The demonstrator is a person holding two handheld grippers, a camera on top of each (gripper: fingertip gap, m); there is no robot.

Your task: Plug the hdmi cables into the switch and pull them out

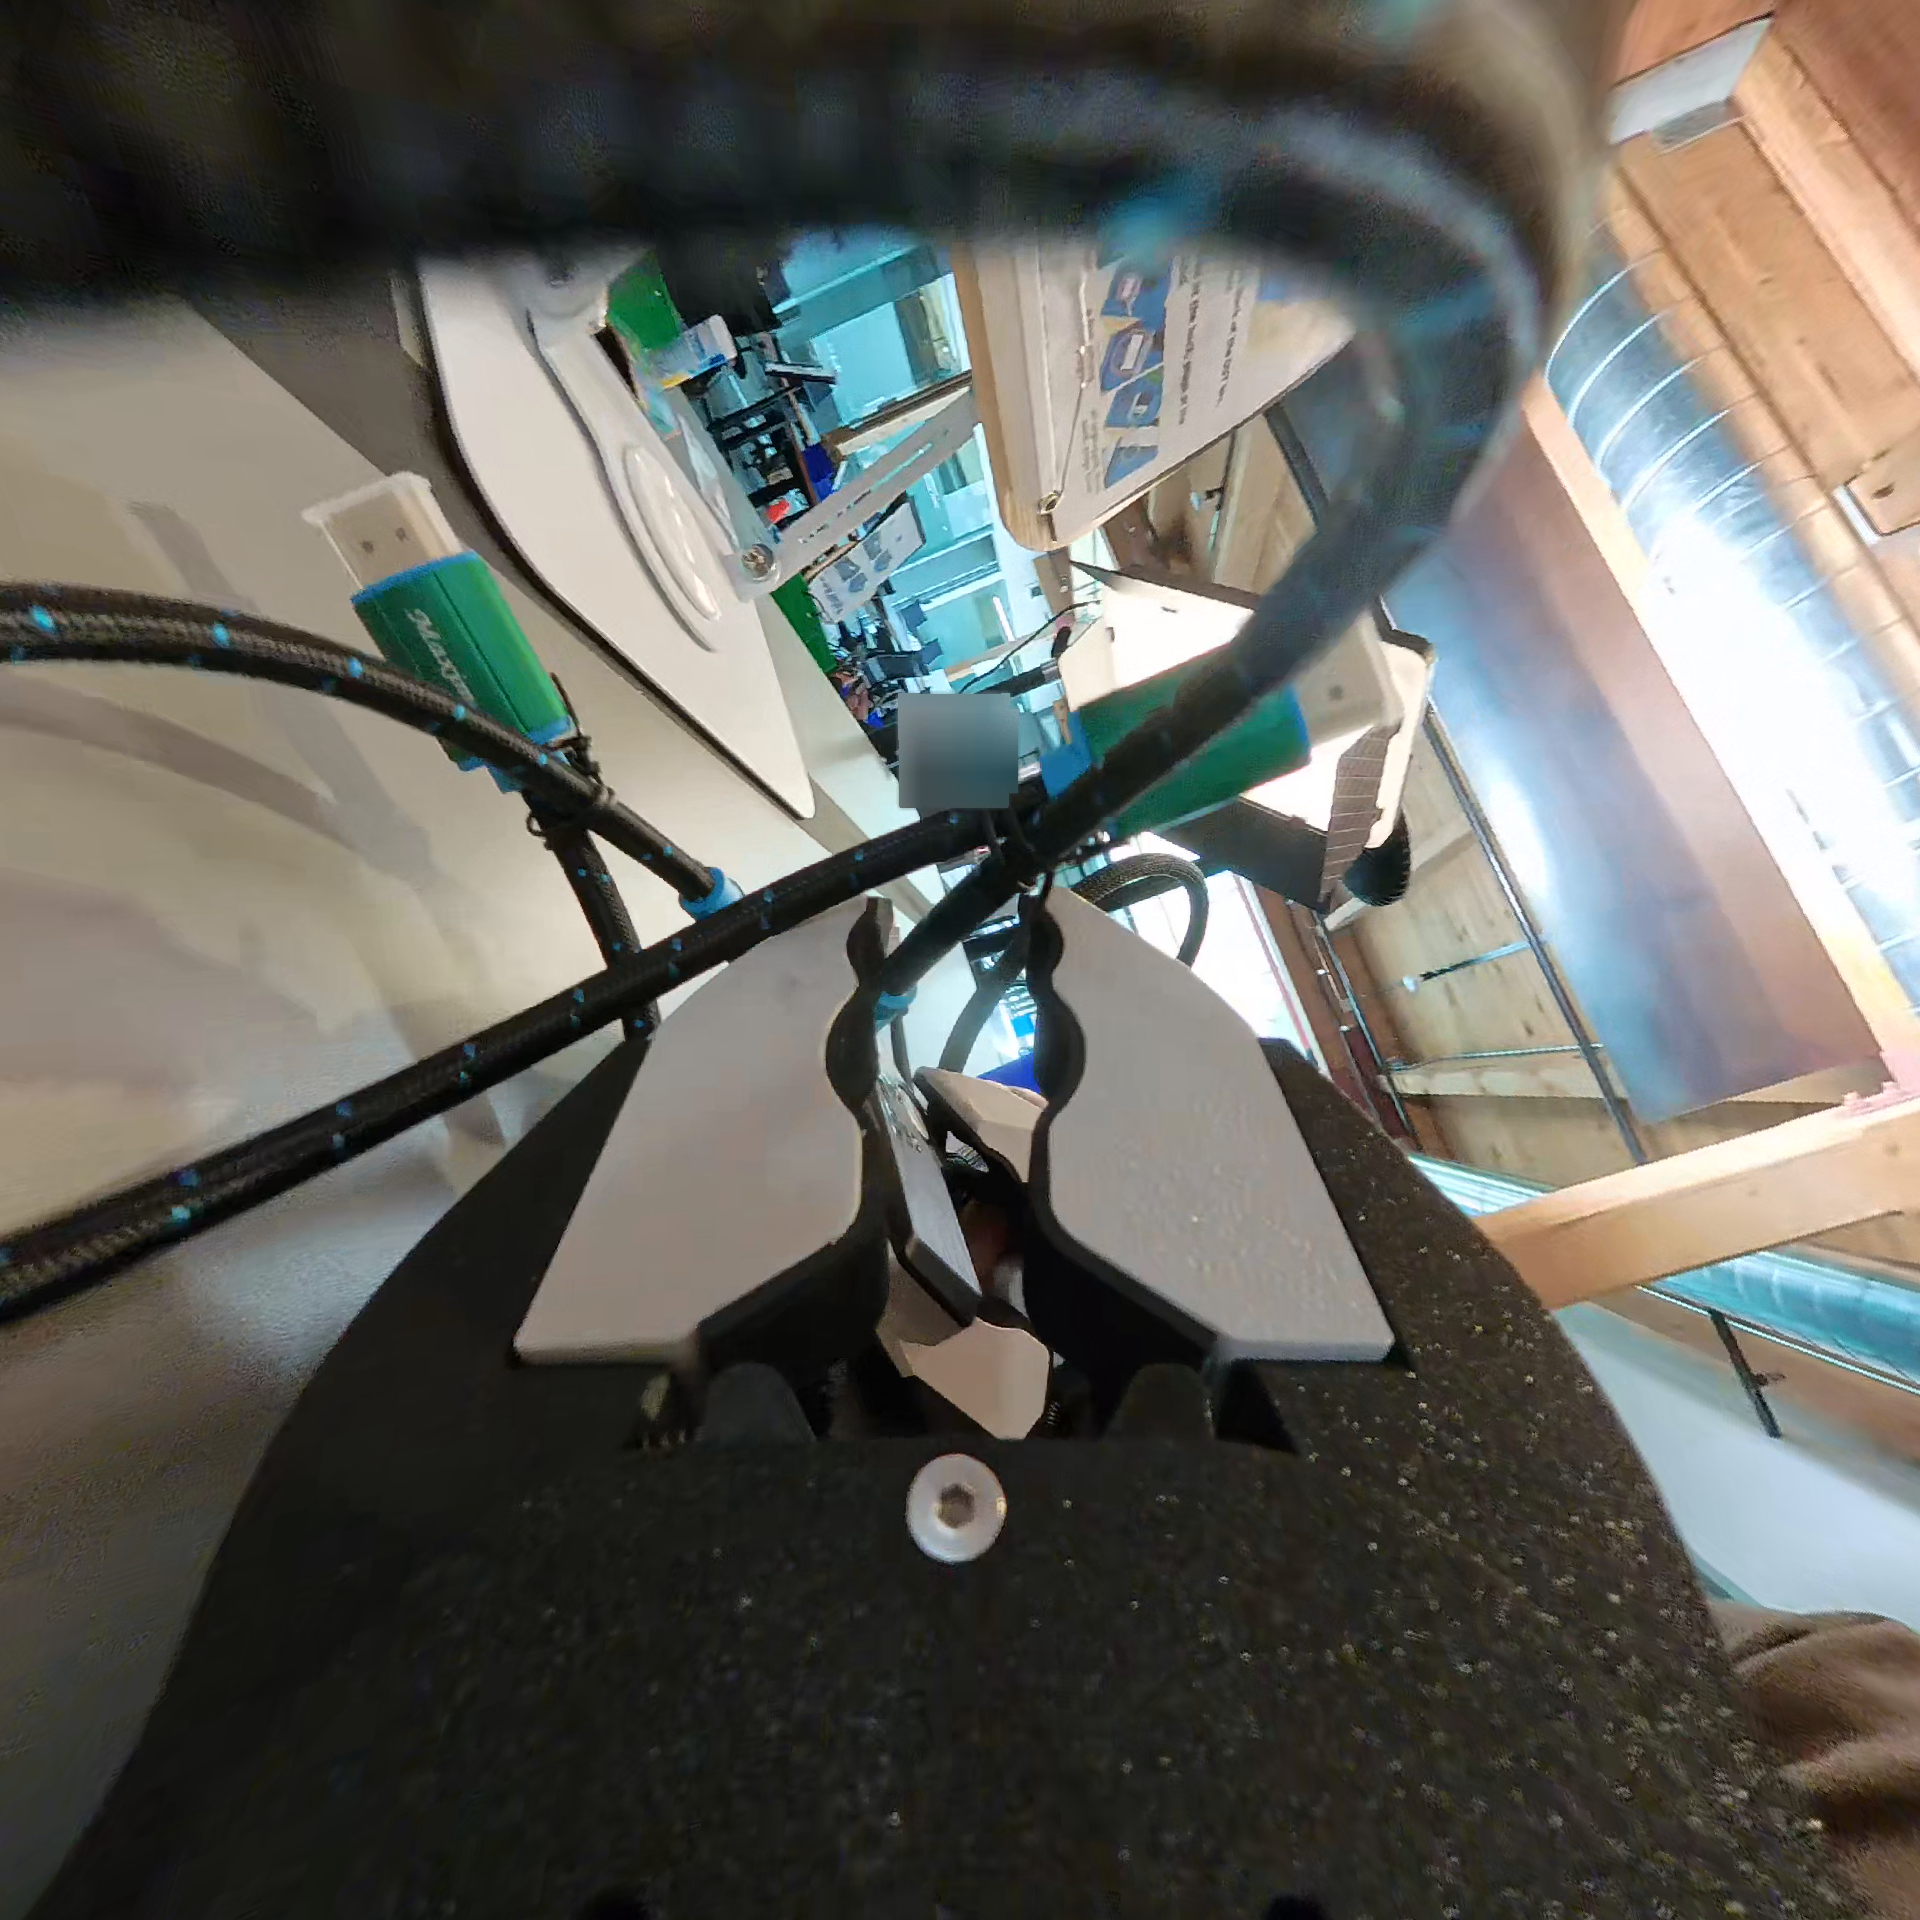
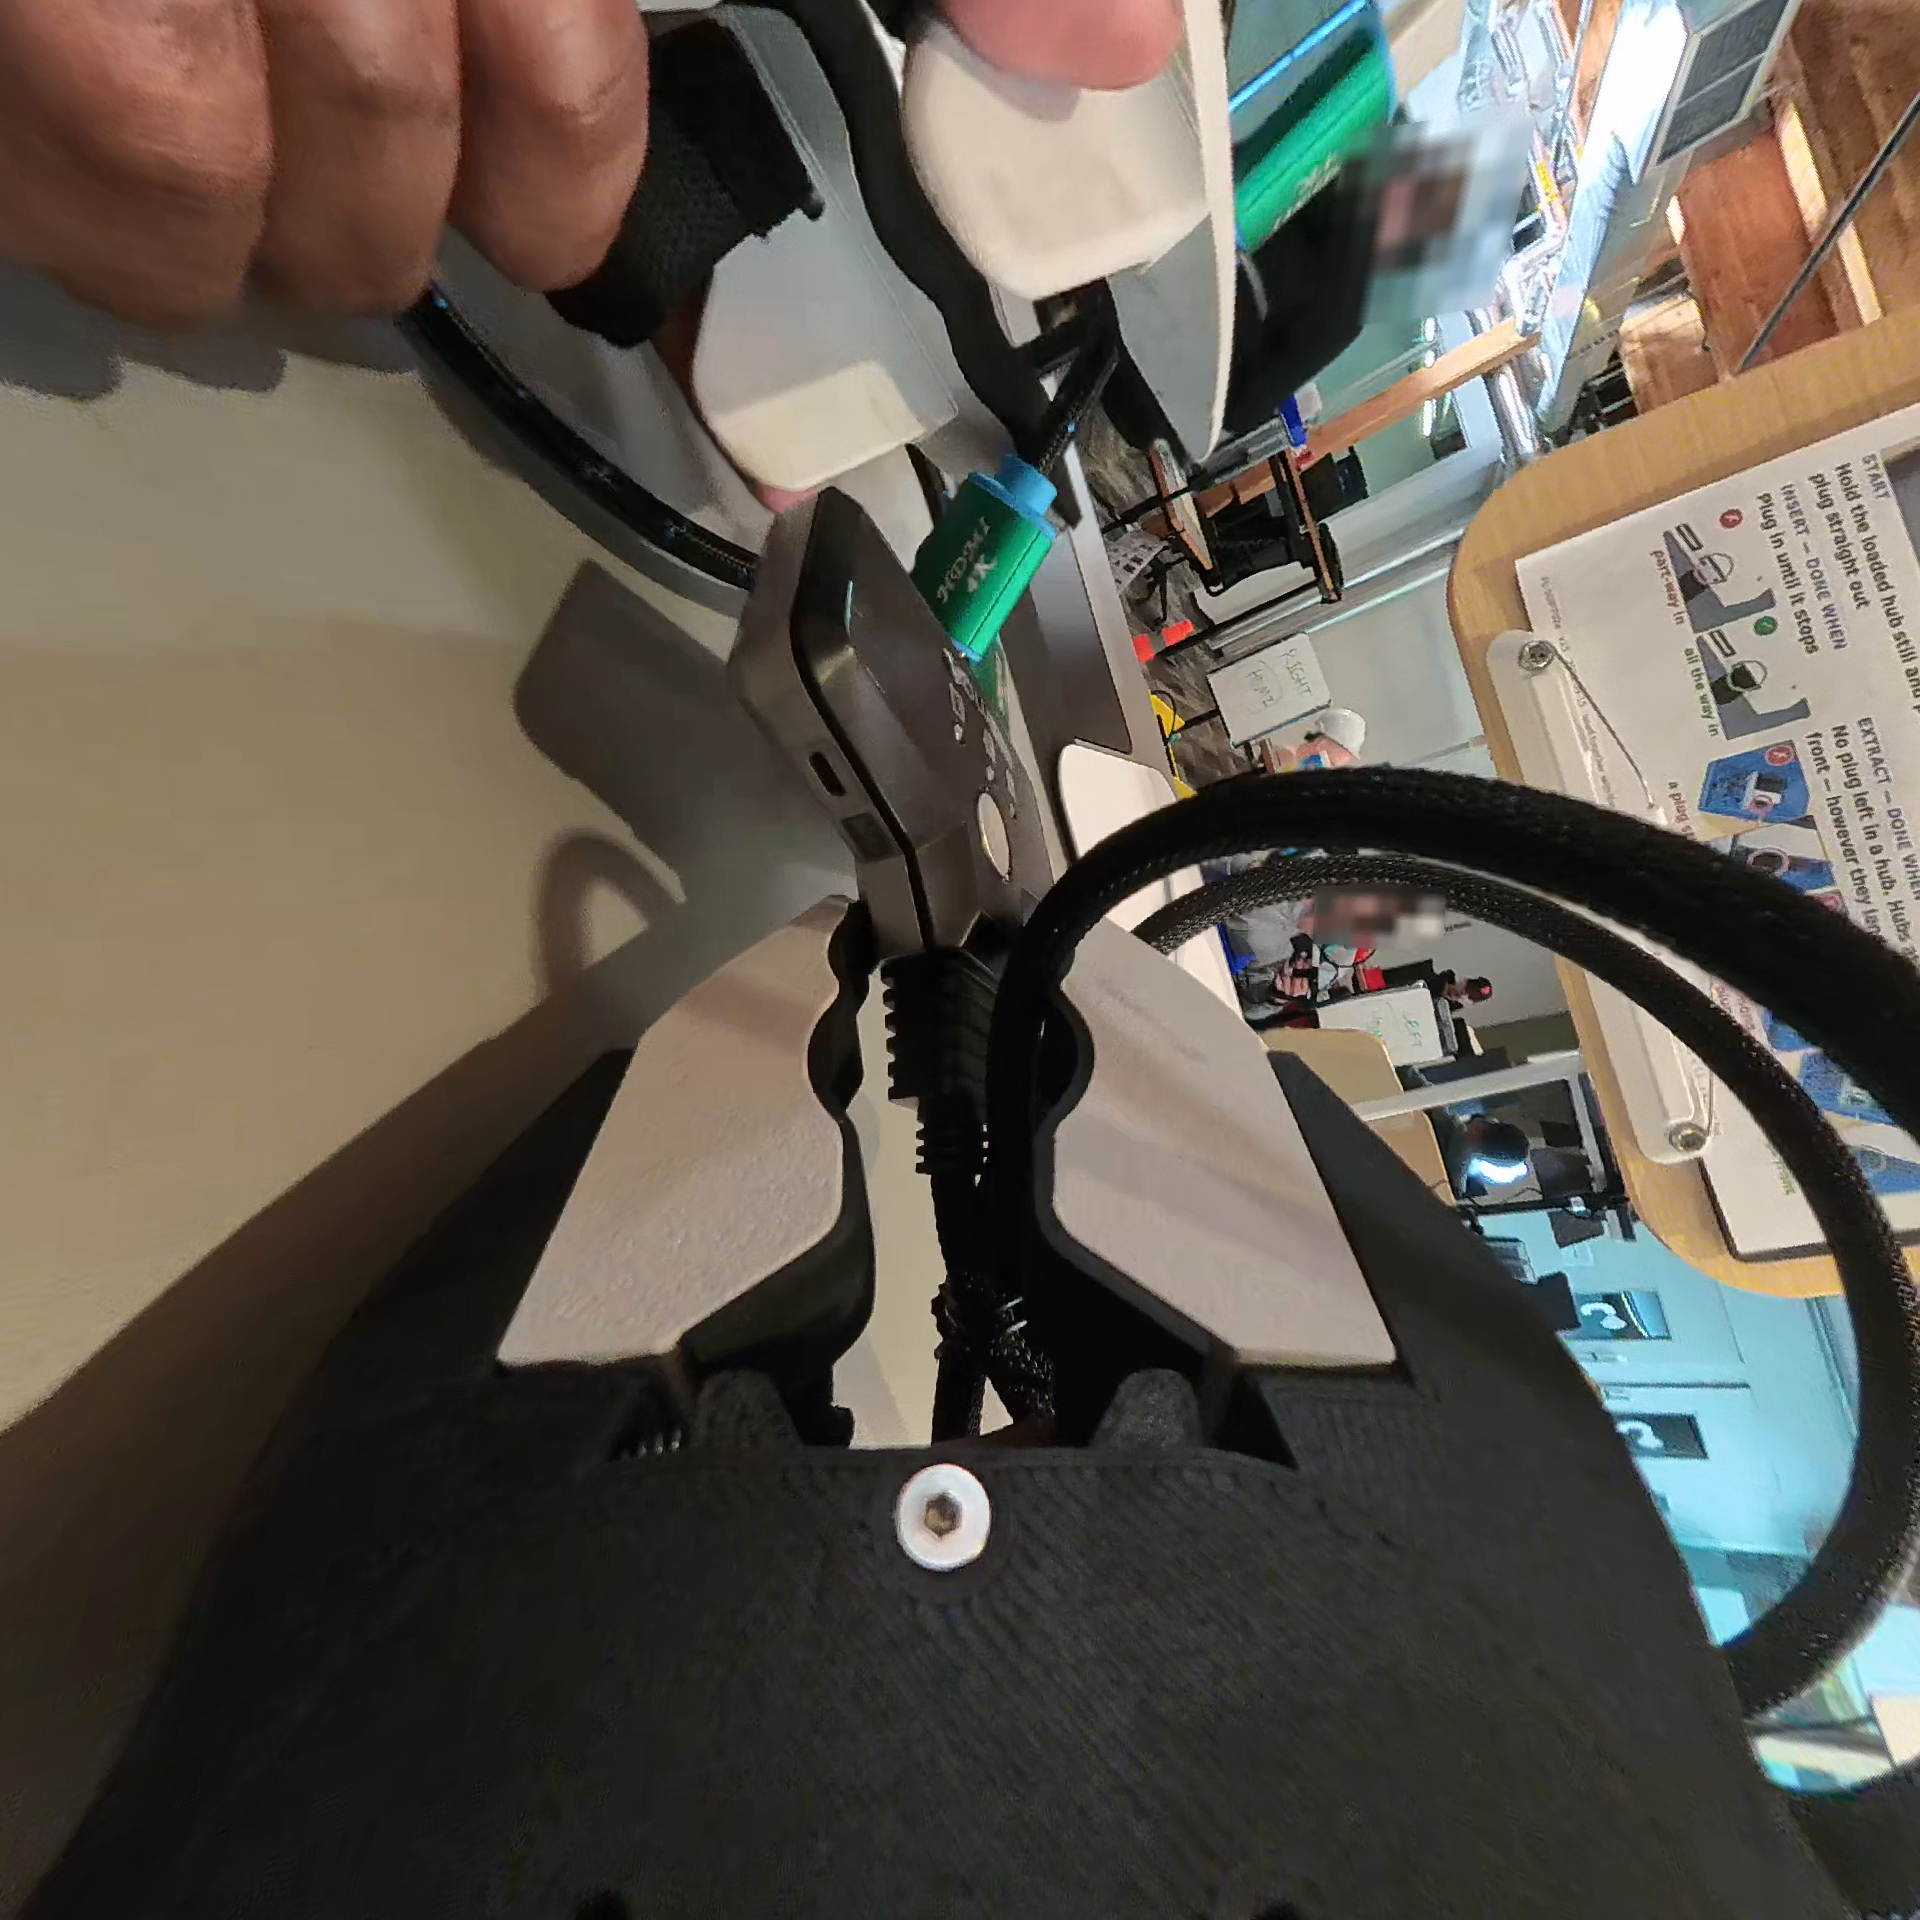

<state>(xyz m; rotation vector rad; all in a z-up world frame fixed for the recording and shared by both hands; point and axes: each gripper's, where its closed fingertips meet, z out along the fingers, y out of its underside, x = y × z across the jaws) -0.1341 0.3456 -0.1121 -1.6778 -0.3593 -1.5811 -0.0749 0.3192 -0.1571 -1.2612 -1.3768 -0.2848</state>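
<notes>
My right gripper (image 2: pixel 951 956) is shut on the cable end of a dark grey hub (image 2: pixel 883 727) and holds it above the pale table (image 2: pixel 208 727). A green plug (image 2: pixel 987 561) sits in the hub's far end. Its black braided cable with blue flecks (image 1: pixel 935 945) runs between my left gripper's (image 1: pixel 961 925) tips. The left jaws stand apart: the cable leans on one pad, with a gap to the other. The left gripper also shows at the top of the right wrist view (image 2: pixel 1049 312), held by a hand (image 2: pixel 312 135). The cable's other green plug (image 1: pixel 457 644) hangs free to the left.
The hub's own black braided lead (image 2: pixel 1455 831) loops wide to the right of my right gripper. A wooden board with a printed sheet (image 2: pixel 1714 831) stands at the right. A white mat (image 1: pixel 582 499) lies on the table. People and benches are far behind. The left gripper's tips are roughly 8 cm from the right gripper's.
</notes>
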